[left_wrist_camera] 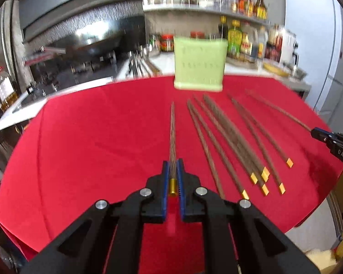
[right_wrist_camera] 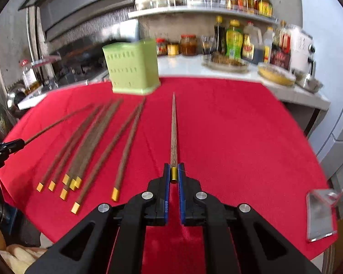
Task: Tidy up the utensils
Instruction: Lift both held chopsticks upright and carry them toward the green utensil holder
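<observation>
Gripping one chopstick (left_wrist_camera: 172,134) each — left tool (left_wrist_camera: 172,169); right tool (right_wrist_camera: 174,171).

The right gripper (right_wrist_camera: 173,173) is closed on one wooden chopstick (right_wrist_camera: 173,132) near its gold cap, and the chopstick points far toward the green utensil holder (right_wrist_camera: 131,68). The holder stands at the far edge of the red cloth (right_wrist_camera: 240,148). On the left, a group of loose chopsticks (right_wrist_camera: 96,146) lies on the cloth, gold ends near. At the far left edge, the left gripper (right_wrist_camera: 16,145) holds another chopstick (right_wrist_camera: 57,123).
</observation>
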A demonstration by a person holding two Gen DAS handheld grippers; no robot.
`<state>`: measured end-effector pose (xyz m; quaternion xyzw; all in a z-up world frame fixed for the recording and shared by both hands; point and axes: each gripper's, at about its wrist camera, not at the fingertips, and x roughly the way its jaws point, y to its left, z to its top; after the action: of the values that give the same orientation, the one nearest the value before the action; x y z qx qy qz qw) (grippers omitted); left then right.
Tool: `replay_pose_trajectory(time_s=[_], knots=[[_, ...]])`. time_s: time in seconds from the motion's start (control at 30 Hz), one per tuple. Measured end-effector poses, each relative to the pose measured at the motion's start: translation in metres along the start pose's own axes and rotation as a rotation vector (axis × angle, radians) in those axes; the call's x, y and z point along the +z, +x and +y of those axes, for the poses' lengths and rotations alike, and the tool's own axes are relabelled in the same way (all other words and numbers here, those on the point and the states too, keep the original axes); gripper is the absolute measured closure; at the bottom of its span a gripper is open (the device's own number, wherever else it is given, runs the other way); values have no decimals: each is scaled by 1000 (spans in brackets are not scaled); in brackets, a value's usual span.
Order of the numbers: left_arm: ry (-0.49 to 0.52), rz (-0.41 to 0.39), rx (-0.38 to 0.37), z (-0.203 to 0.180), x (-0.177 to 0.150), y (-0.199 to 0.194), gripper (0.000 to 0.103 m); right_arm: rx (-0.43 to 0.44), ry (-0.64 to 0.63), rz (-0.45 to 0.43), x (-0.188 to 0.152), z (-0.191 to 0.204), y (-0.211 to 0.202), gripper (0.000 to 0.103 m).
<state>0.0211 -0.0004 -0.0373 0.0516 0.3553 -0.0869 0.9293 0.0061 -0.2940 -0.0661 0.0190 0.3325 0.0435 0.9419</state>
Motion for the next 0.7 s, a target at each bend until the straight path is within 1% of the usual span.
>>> replay_pose_trajectory(time_s=[0.07, 0.1, 0.17, 0.2, 0.3, 0.4, 0.5, 0.57, 0.63, 0.7], knots=[[-6, -57, 1, 3, 12, -14, 96, -6, -12, -57, 16, 4, -18, 96], [-8, -101, 3, 6, 21, -25, 96, -9, -17, -84, 23, 5, -24, 96], [-11, -166, 2, 9, 36, -41, 96, -13, -30, -138, 43, 8, -39, 96], [-11, -214, -3, 12, 47, -53, 96, -12, -35, -159, 50, 9, -45, 96], [-4, -304, -1, 15, 70, -74, 96, -18, -62, -223, 76, 16, -61, 96], [-9, -339, -8, 18, 89, -83, 96, -19, -85, -270, 100, 22, -73, 96], [-19, -334, -29, 22, 97, -79, 96, -13, -91, -285, 114, 24, -76, 96], [-22, -322, -30, 22, 96, -71, 96, -16, -91, -288, 117, 24, -74, 96], [-17, -336, -15, 22, 92, -70, 96, -23, -93, -292, 118, 25, -71, 96], [-22, -337, -16, 25, 89, -71, 96, -28, -94, -289, 117, 25, -68, 95]])
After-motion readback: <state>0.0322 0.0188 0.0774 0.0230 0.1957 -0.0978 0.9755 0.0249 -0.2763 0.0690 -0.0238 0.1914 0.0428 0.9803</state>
